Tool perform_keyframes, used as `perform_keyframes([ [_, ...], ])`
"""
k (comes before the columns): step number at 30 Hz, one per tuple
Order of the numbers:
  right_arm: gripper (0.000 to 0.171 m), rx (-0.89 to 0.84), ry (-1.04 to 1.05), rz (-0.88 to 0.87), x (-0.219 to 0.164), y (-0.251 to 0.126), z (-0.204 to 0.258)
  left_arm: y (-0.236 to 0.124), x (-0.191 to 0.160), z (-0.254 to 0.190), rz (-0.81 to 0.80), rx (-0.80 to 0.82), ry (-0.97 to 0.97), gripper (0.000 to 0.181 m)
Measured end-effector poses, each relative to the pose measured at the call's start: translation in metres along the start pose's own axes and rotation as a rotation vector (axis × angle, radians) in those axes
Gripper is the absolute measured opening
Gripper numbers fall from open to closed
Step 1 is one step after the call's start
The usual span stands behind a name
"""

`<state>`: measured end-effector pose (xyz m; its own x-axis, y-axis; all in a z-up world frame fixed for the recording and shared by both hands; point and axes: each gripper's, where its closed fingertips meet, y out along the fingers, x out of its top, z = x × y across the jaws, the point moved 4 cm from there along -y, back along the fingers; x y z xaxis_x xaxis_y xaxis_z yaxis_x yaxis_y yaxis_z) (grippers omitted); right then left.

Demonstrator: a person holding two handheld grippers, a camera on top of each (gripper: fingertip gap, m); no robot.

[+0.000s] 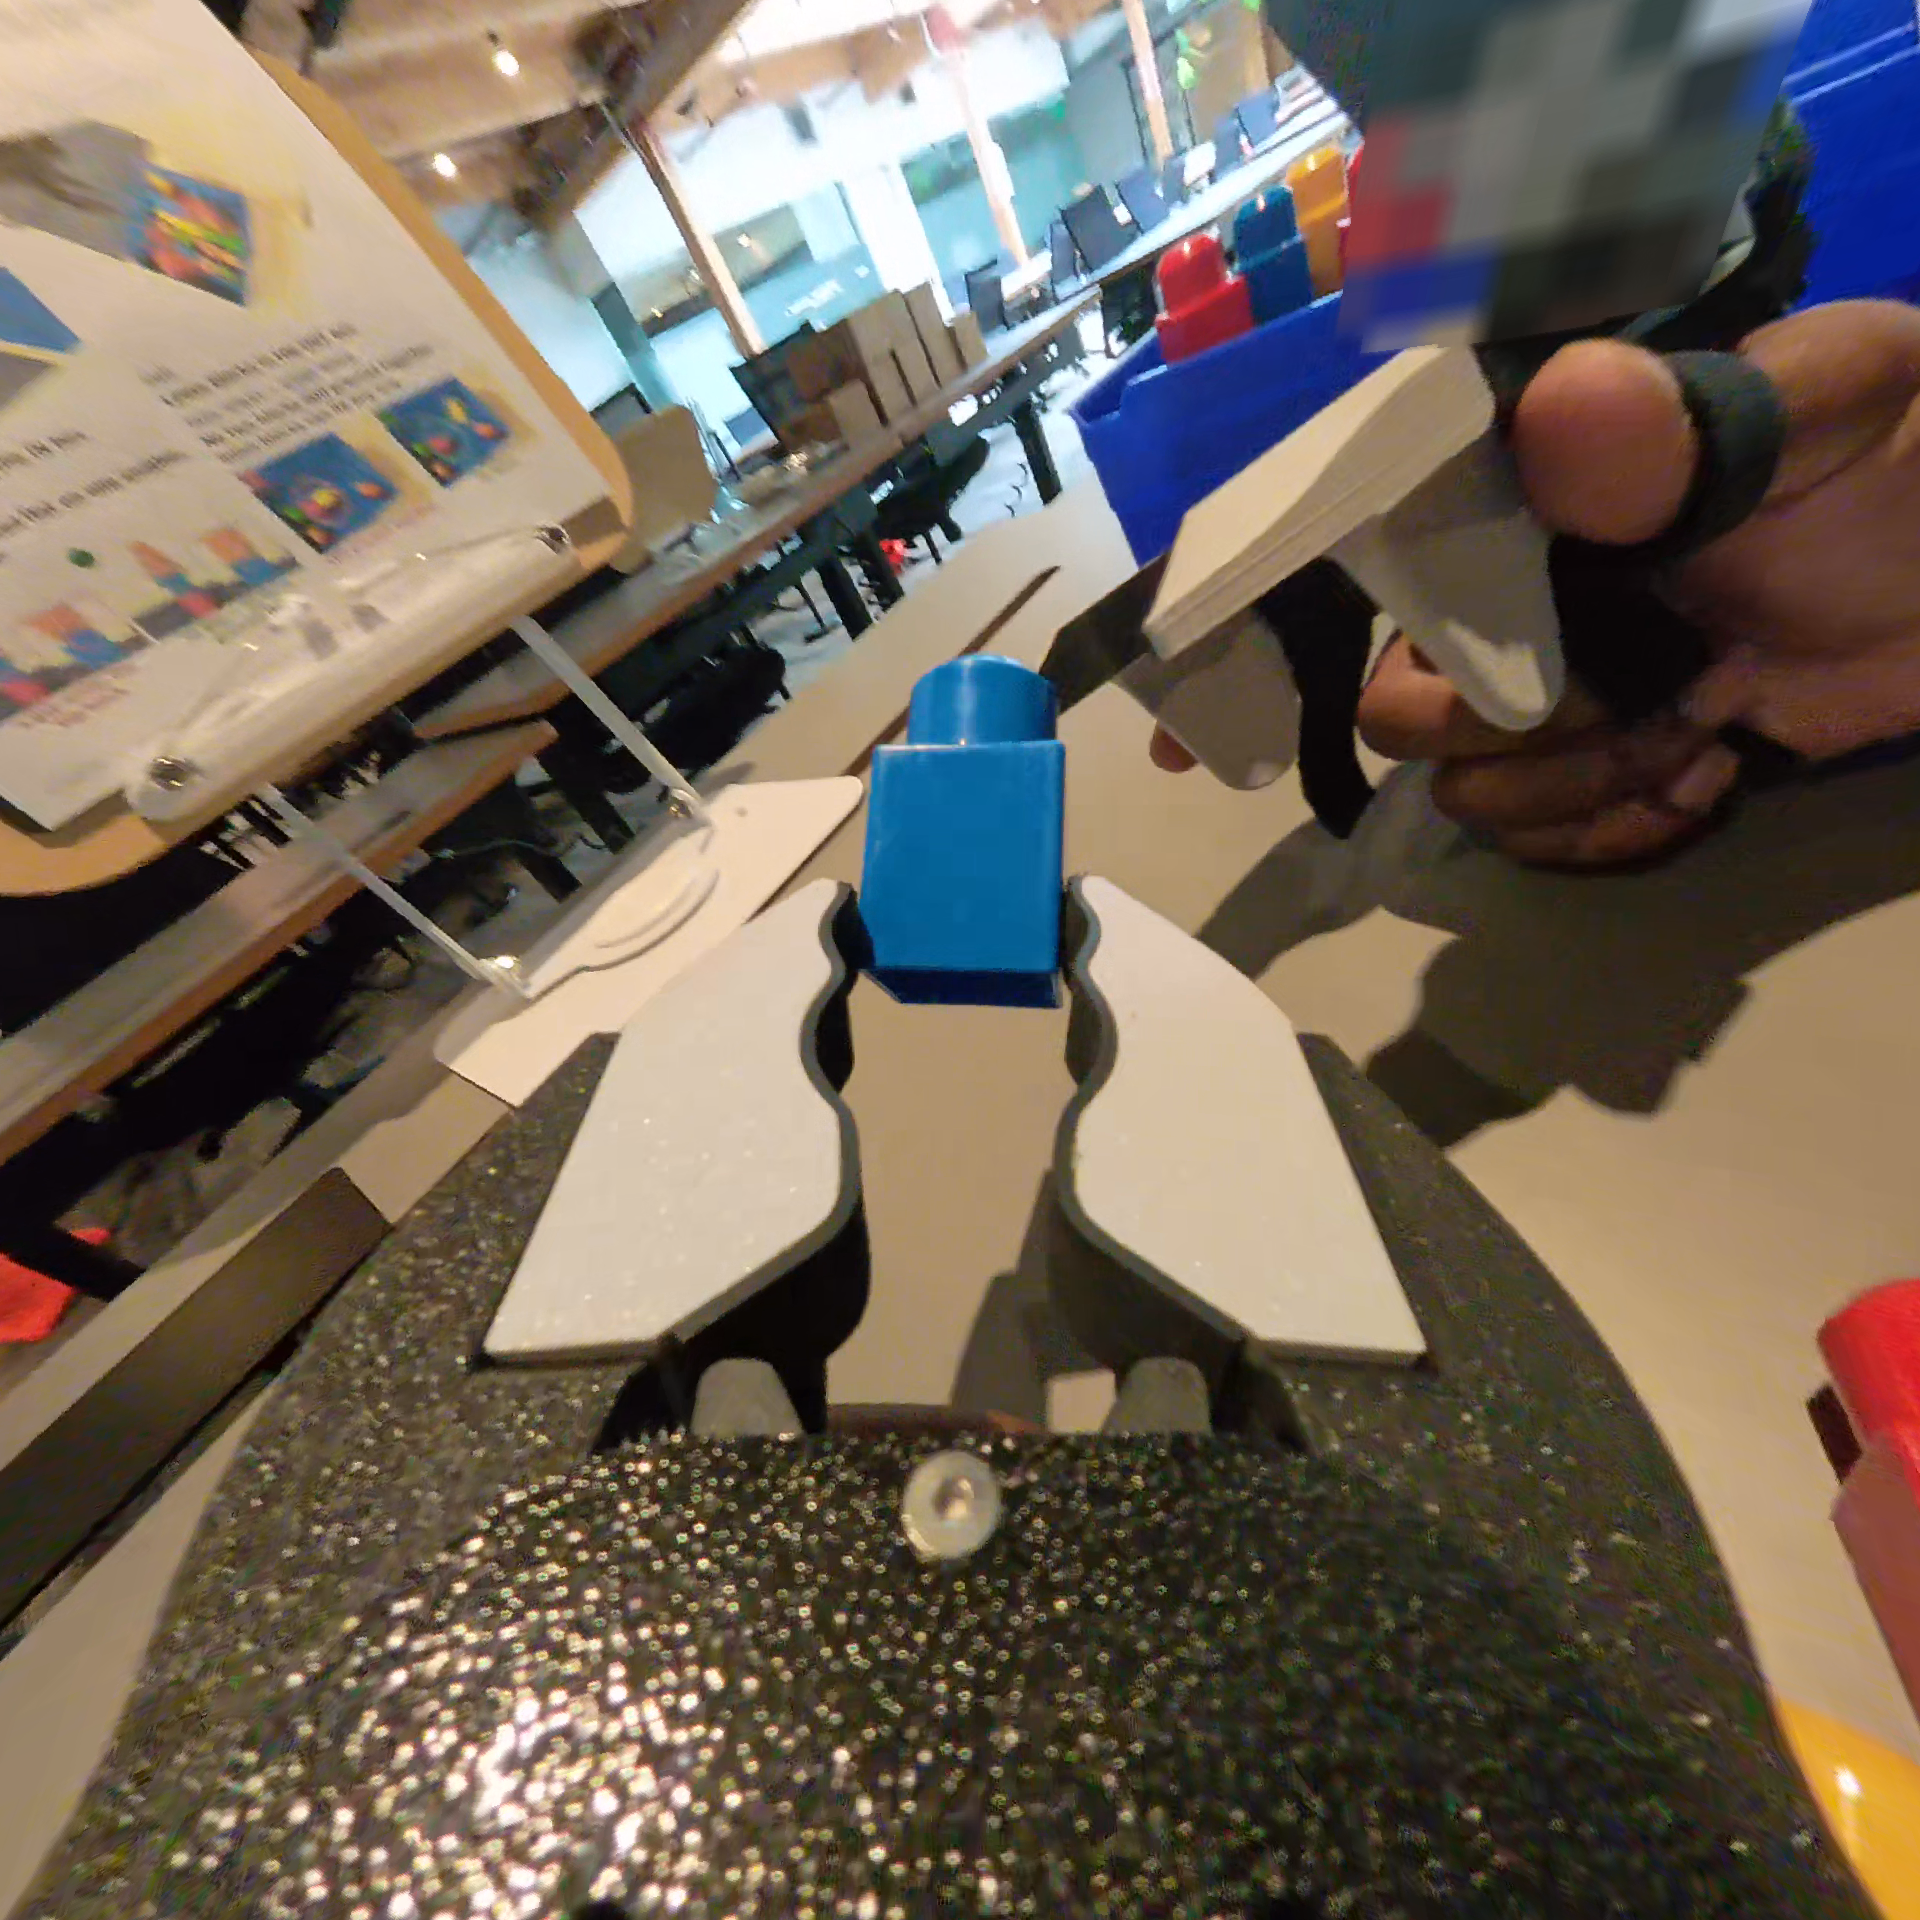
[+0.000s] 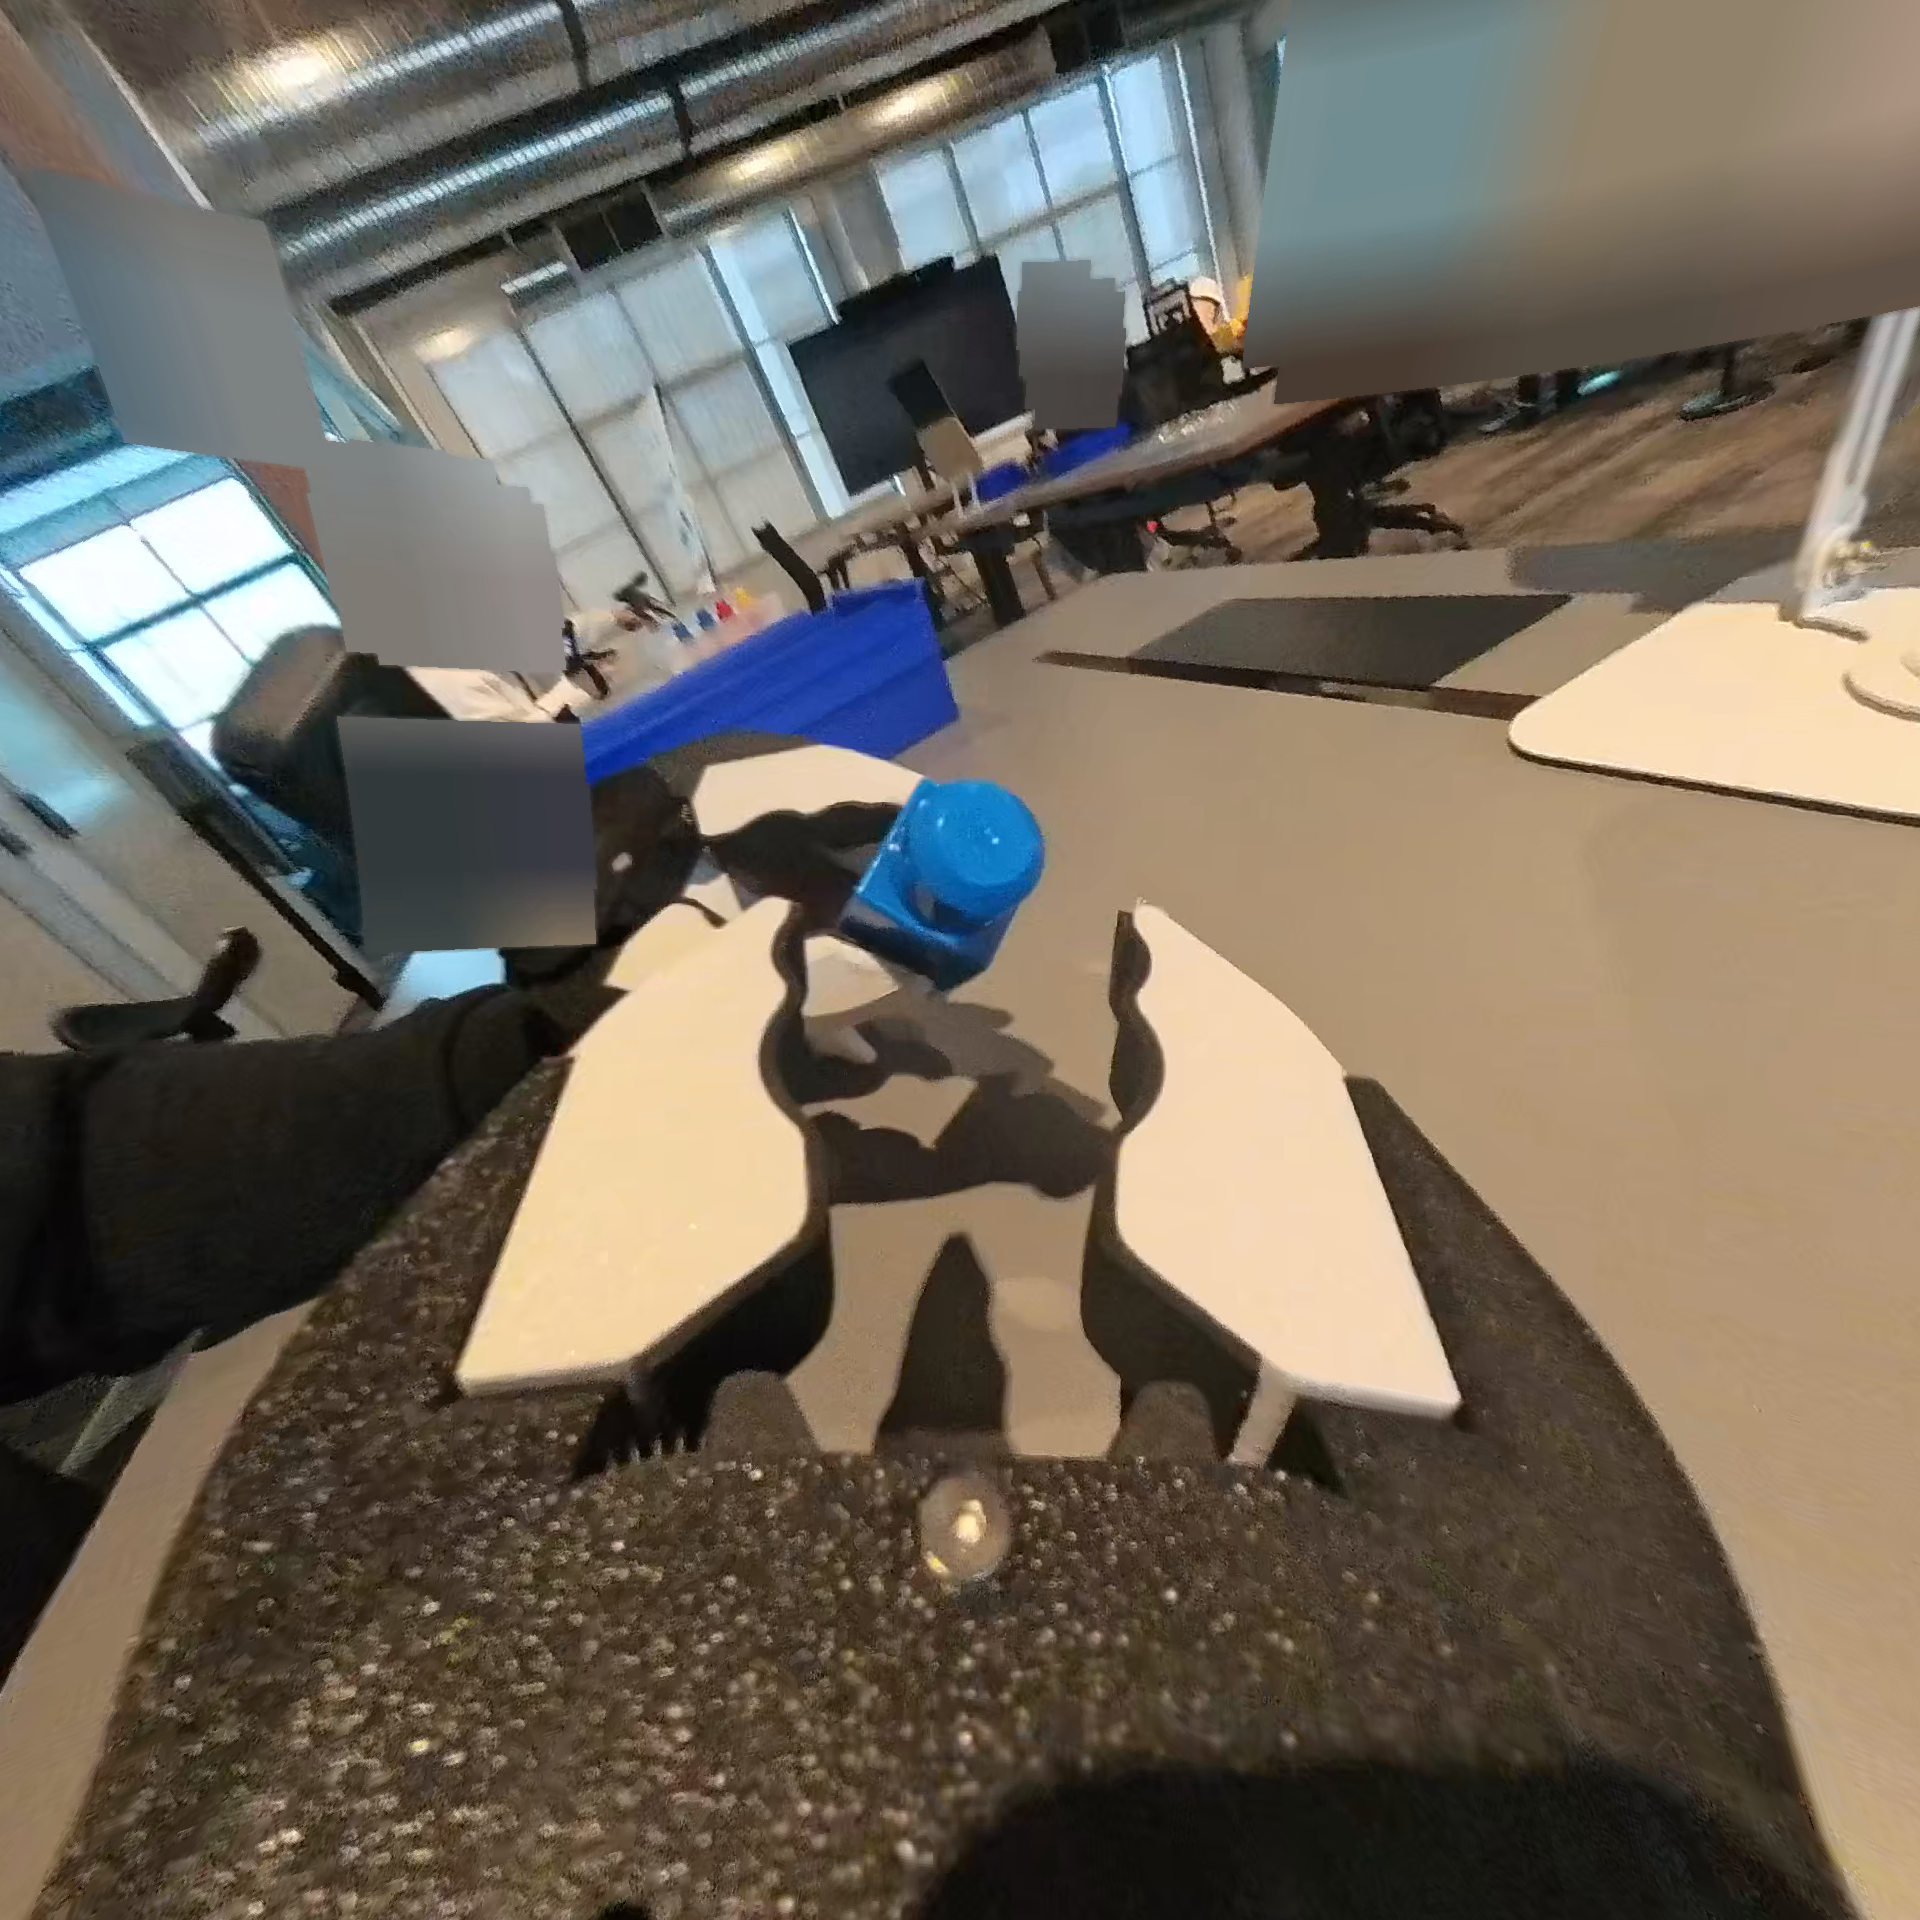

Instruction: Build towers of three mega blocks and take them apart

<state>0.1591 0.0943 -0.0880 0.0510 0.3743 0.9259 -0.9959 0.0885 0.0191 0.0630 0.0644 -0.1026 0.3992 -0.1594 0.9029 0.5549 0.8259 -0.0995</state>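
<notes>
My left gripper (image 1: 961, 935) is shut on a blue mega block (image 1: 966, 842) and holds it upright, stud up, above the grey table. The same block (image 2: 951, 883) shows in the right wrist view, tilted, held by the left gripper's fingers (image 2: 810, 790). My right gripper (image 2: 951, 935) is open and empty, just short of that block. In the left wrist view the right gripper (image 1: 1330, 582) hangs above and to the right of the block, in a gloved hand. A red block (image 1: 1875, 1382) and a yellow one (image 1: 1860, 1797) show at the right edge.
A blue bin (image 1: 1226, 416) with red, blue and orange blocks stands at the back right. An instruction board (image 1: 260, 416) on a clear stand is at the left, with a white base plate (image 1: 665, 914) below it. A white pad (image 2: 1714, 717) lies at the right.
</notes>
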Motion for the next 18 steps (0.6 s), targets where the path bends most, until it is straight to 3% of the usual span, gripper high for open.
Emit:
perform_keyframes([
  [7,0.057,0.085,0.001,0.033,-0.008,-0.004,0.018,0.008,0.007,-0.012,-0.040,0.001,0.065,0.037],
  [10,0.064,0.080,0.006,0.042,-0.010,-0.002,0.021,0.009,0.007,-0.014,-0.035,0.016,0.086,0.037],
  [18,0.059,0.068,0.047,0.053,-0.011,0.000,0.018,0.005,0.009,-0.017,-0.057,-0.002,0.087,0.036],
])
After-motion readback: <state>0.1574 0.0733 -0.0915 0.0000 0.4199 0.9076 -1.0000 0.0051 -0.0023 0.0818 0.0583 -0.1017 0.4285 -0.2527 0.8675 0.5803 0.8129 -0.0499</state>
